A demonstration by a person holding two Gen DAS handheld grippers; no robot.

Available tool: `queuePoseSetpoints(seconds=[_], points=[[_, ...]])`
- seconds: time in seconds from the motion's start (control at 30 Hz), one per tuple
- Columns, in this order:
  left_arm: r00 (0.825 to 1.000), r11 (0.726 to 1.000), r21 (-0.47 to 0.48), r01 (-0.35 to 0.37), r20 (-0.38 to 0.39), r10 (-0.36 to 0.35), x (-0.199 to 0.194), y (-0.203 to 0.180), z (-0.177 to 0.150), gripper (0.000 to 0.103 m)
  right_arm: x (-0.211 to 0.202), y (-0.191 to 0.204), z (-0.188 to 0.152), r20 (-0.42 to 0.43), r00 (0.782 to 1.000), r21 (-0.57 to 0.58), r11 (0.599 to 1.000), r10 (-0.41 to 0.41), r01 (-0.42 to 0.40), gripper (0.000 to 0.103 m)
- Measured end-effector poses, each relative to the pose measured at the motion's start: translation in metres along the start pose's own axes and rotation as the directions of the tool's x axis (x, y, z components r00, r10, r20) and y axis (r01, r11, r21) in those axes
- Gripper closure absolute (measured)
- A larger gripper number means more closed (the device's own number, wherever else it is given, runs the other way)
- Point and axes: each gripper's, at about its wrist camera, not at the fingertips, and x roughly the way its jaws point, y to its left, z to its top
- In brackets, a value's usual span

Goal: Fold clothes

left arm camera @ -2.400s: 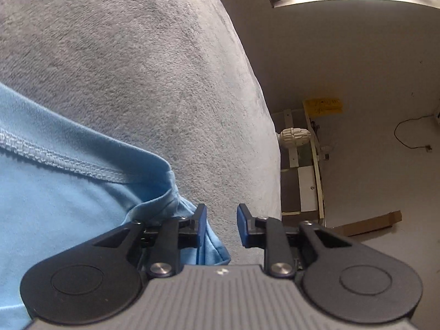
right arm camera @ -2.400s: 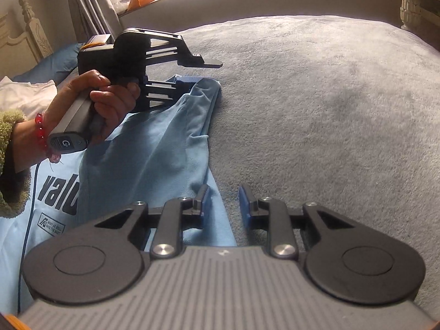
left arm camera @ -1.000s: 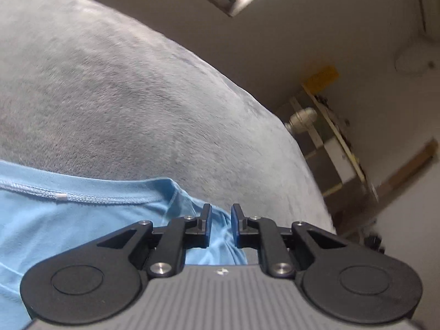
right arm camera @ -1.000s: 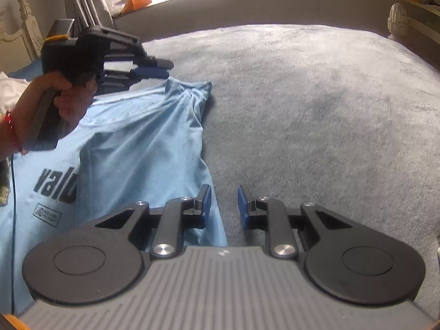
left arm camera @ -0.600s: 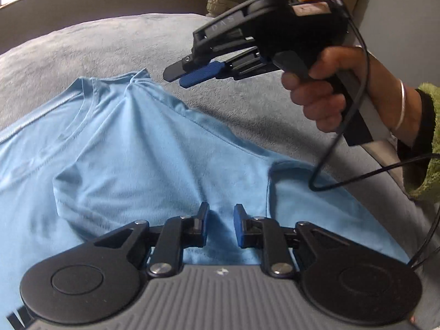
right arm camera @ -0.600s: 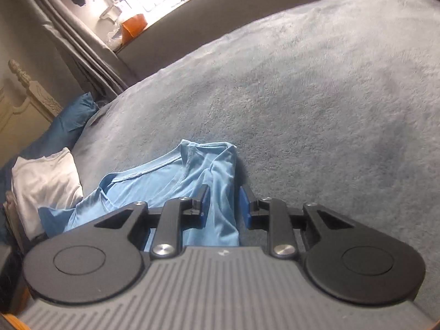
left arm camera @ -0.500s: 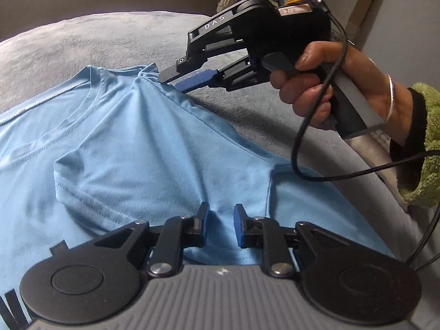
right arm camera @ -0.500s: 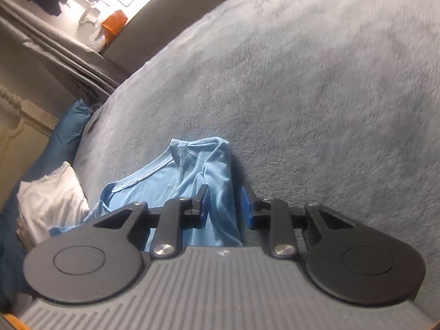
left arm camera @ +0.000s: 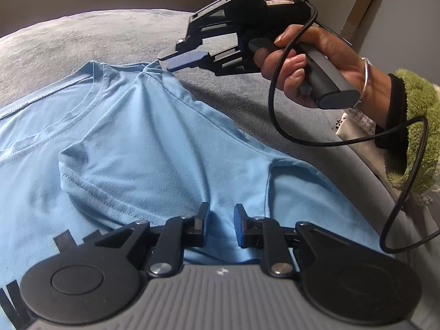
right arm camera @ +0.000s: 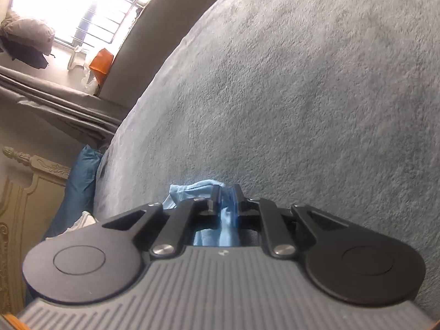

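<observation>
On the bed (left arm camera: 82, 35), right gripper (right arm camera: 226, 196) now pinches the shirt (left arm camera: 154, 137) shoulder — left gripper (left arm camera: 220, 220) slightly parted.

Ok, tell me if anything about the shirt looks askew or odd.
The blue T-shirt is rumpled: its sleeve lies folded inward over the chest, with ridges running toward the shoulder corner by the right hand-held gripper. No damage shows.
</observation>
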Motion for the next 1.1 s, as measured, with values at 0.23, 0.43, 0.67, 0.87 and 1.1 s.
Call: queuePoseSetpoints(seconds=[0.23,0.43,0.67,0.87,1.1], points=[[1.0,1.0,0.008,0.009,-0.005,-0.009,-0.002,0.0,-0.002,0.084,0.016,0.02,0.007,0.014,0.999,-0.173,0.984,-0.05,0.052,0.1],[1.0,1.0,0.009,0.022,-0.011,-0.022,-0.005,0.005,-0.002,0.084,0.006,0.018,0.017,0.151,0.987,-0.2,0.976,-0.055,0.085,0.097],[0.999,0.999,0.004,0.034,0.014,-0.034,-0.028,0.018,-0.002,0.084,-0.034,0.008,0.01,0.147,0.989,-0.176,0.984,0.005,0.021,0.097],[0.994,0.998,-0.055,-0.037,0.104,0.043,-0.06,0.05,0.006,0.083,-0.069,0.028,-0.052,-0.072,0.995,-0.296,0.952,0.064,-0.082,0.096],[0.986,0.934,-0.354,-0.049,0.13,0.101,-0.064,0.115,0.009,0.073,-0.073,0.06,-0.145,-0.165,0.984,-0.521,0.853,-0.06,-0.035,0.095]])
